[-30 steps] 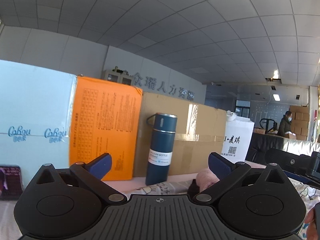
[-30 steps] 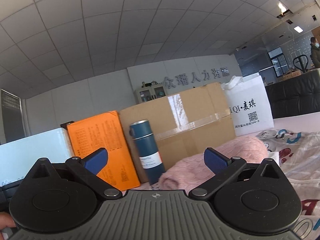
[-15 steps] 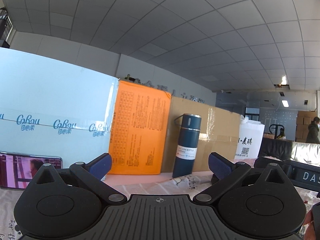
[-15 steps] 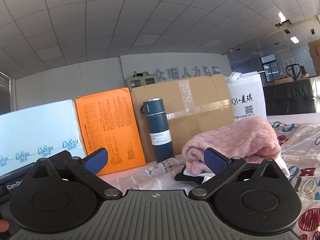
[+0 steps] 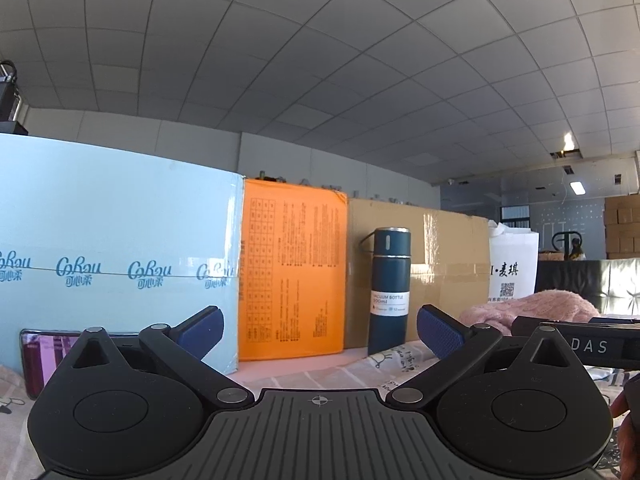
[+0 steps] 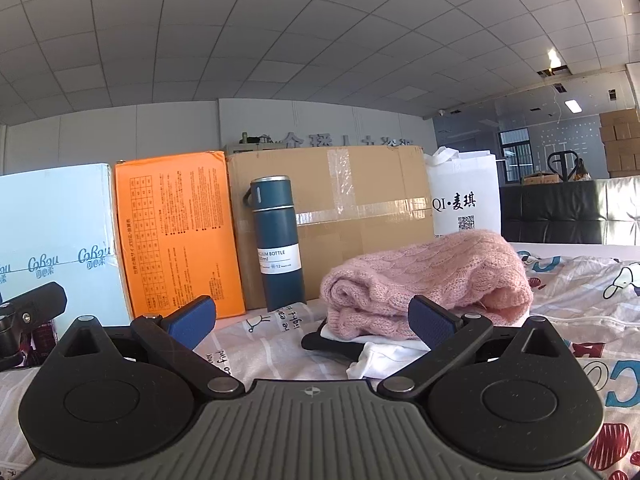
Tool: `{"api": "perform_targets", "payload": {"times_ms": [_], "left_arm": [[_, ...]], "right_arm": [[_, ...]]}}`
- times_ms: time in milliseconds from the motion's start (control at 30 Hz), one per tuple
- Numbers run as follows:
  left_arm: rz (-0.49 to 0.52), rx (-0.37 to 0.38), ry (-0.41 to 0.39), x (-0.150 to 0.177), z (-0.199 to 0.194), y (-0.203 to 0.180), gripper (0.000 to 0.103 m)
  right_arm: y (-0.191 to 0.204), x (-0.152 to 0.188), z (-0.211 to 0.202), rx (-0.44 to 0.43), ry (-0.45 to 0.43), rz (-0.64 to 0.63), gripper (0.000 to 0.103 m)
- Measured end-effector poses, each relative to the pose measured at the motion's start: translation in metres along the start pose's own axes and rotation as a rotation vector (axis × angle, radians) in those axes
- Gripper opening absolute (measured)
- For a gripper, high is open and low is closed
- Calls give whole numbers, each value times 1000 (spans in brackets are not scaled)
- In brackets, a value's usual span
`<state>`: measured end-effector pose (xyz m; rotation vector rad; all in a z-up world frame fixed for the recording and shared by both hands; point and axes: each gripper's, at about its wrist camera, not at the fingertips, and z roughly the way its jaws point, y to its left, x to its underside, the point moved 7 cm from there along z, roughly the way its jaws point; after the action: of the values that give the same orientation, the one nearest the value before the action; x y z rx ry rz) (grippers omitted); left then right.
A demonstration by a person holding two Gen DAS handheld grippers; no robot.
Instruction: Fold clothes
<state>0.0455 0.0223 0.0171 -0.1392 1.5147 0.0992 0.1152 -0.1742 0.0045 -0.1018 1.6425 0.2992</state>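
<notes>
A folded pink knit sweater (image 6: 432, 280) lies on top of a white garment (image 6: 384, 354) and a black one (image 6: 324, 342) on the printed bedsheet (image 6: 568, 308). My right gripper (image 6: 314, 318) is open and empty, just in front of this pile. In the left wrist view the pink sweater (image 5: 536, 306) shows at the right, partly behind the other gripper's black body (image 5: 576, 342). My left gripper (image 5: 320, 330) is open with nothing between its blue pads, pointing at the boxes.
A dark blue vacuum bottle (image 6: 278, 240) stands before a cardboard box (image 6: 352, 220). An orange box (image 6: 176, 236), a pale blue box (image 5: 108, 256) and a white bag (image 6: 466, 204) line the back. A phone (image 5: 36, 354) leans at the left.
Both grippers have tilted downward and swung; the pink sweater pile now sits nearer and lower in the right view. Both stay open and empty.
</notes>
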Motion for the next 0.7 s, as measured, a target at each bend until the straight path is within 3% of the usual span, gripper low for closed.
{"api": "perform_targets", "payload": {"times_ms": [167,700], "left_arm": [[-21,29,28,3,5,2,103],[17,66,15,3,2,-9,103]], "right_arm": [[0,1,0,-1,-4,-4,103],[4,2,-3,10,-14,-35,103]]}}
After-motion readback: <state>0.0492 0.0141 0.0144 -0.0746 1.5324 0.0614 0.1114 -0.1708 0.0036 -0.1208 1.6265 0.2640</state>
